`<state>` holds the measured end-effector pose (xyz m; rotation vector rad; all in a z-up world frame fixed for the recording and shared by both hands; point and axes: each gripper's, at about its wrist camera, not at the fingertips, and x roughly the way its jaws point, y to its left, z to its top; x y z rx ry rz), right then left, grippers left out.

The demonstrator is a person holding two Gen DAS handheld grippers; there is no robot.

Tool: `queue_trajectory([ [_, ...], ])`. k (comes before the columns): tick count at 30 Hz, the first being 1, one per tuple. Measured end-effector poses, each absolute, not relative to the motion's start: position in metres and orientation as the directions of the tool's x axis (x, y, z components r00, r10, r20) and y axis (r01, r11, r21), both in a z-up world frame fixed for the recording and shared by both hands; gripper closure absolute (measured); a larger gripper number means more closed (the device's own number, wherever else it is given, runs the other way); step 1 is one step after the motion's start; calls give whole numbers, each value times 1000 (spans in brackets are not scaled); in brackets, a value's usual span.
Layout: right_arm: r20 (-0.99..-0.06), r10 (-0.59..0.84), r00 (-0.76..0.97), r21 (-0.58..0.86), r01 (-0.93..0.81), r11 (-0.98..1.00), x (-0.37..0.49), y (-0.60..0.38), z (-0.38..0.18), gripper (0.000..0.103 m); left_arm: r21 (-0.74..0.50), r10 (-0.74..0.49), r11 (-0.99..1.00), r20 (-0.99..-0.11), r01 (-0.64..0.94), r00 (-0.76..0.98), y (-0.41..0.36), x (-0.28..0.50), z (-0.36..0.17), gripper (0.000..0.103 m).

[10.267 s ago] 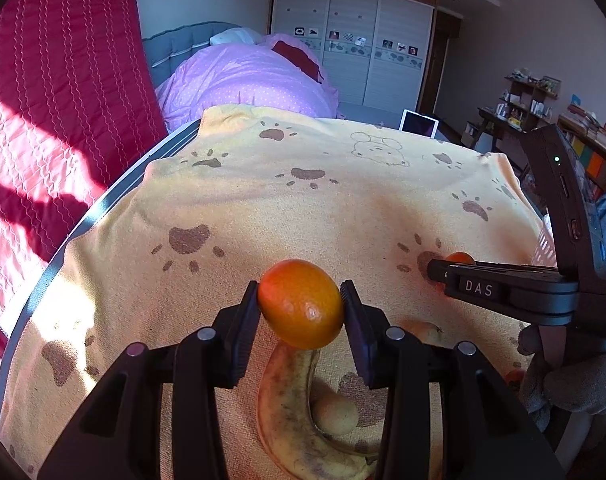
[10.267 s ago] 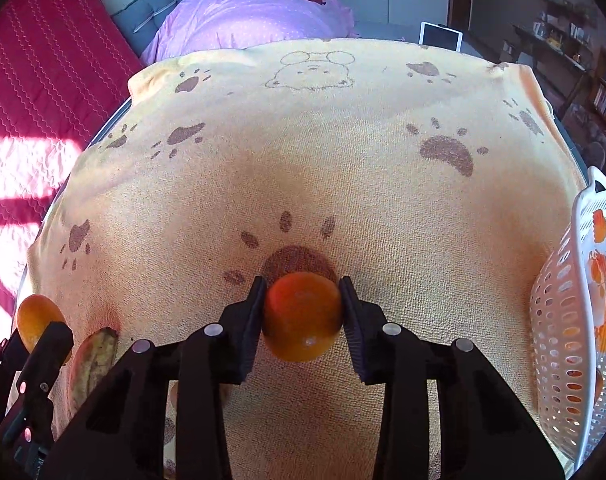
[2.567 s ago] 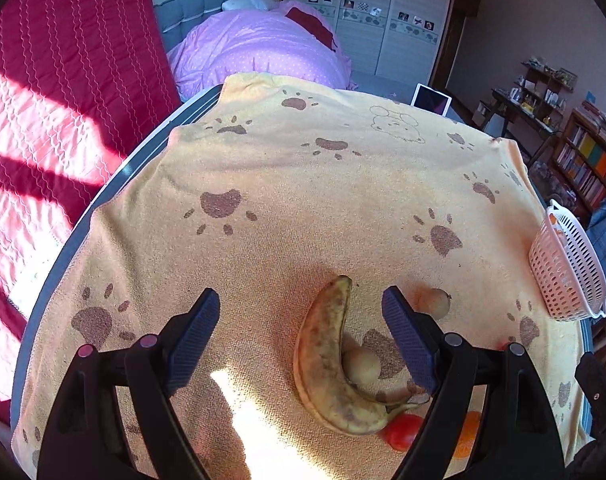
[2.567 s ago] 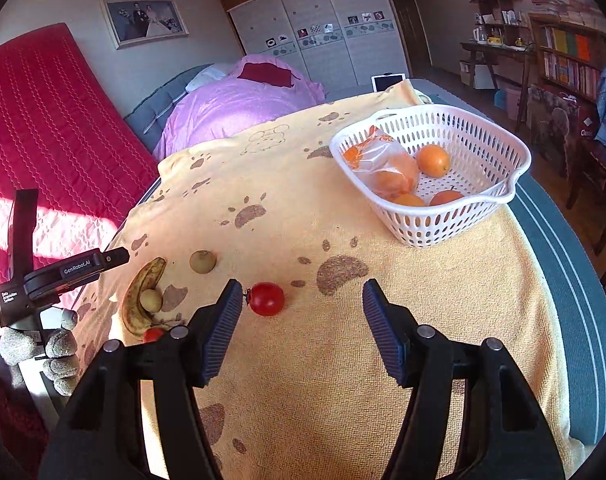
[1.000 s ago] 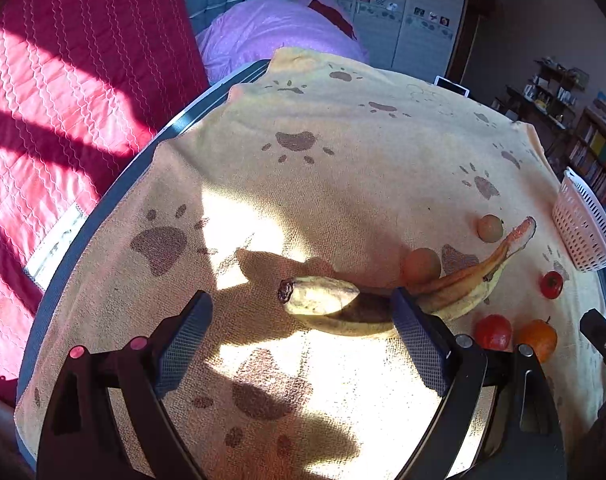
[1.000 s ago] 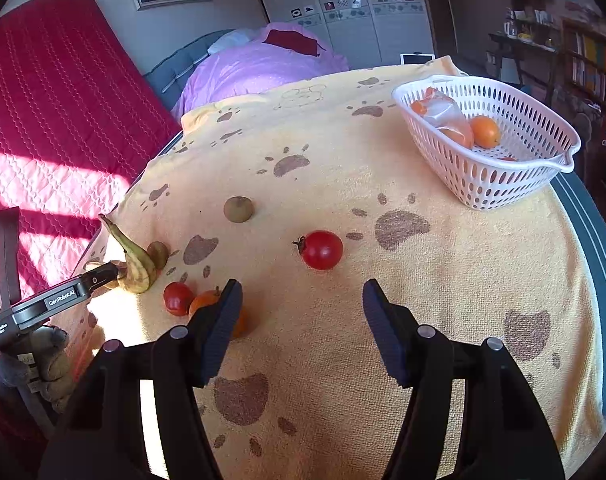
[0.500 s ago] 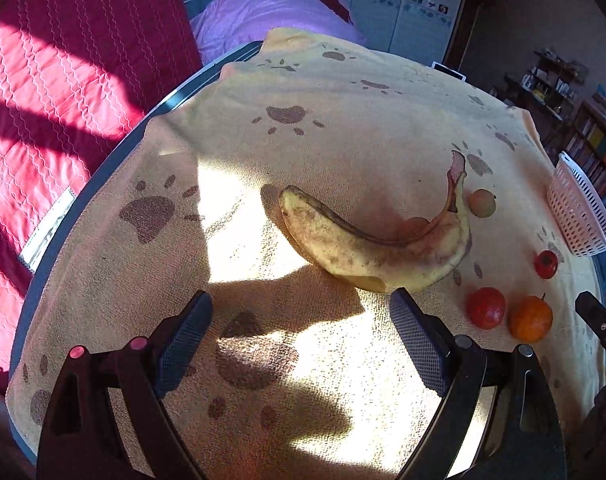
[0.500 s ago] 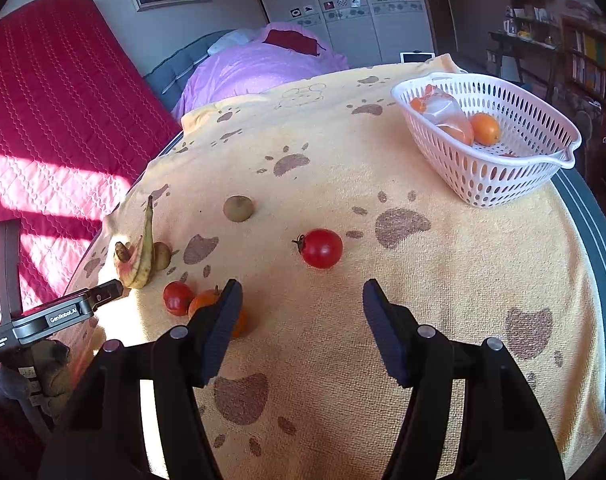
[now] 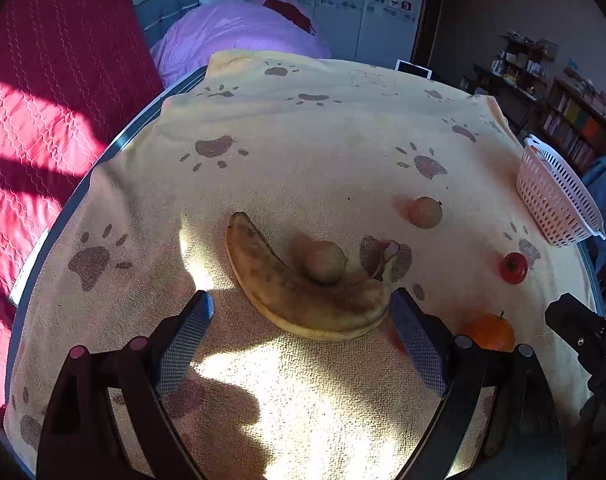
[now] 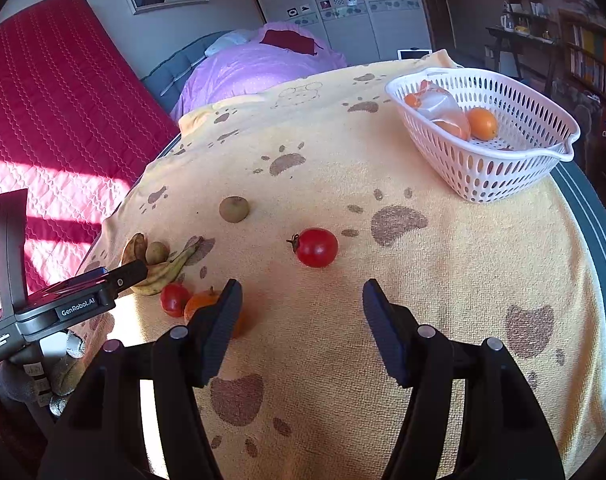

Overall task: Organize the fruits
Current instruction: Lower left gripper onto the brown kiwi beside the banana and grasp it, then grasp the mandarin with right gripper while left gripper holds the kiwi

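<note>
A brown-spotted banana lies curved on the paw-print cloth, its near side between the tips of my open left gripper; I cannot tell whether they touch. A small brown fruit rests in the banana's curve, and a second one lies further right. My right gripper is open, empty, just short of a red tomato. Another tomato and an orange sit by its left finger. The white basket holds oranges and a bagged fruit.
The cloth-covered table ends at a blue rim on the right, close behind the basket. A red quilted mattress stands along the left and a bed with a purple cover lies beyond. A gloved hand holds the left gripper.
The banana has swung round on the cloth, its stem now pointing right. My left gripper has shifted toward it, so the banana sits nearer its fingertips. The right gripper has not moved.
</note>
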<state>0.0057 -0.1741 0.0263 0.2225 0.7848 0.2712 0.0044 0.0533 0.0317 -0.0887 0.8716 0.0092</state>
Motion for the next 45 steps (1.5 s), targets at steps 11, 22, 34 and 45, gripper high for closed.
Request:
queue_trajectory([
  [11, -665, 323, 673, 297, -158, 942, 6, -174, 25, 39, -55, 10, 996, -739, -75, 674, 56, 24, 38, 15],
  [22, -670, 326, 667, 302, -156, 941, 8, -173, 21, 39, 5, -20, 999, -748, 36, 663, 34, 45, 25, 59],
  [34, -675, 321, 664, 296, -155, 942, 10, -171, 19, 39, 51, -21, 994, -764, 93, 645, 29, 46, 19, 63],
  [45, -675, 312, 668, 277, -162, 947, 6, -166, 24, 39, -30, -79, 996, -730, 84, 678, 41, 35, 34, 77],
])
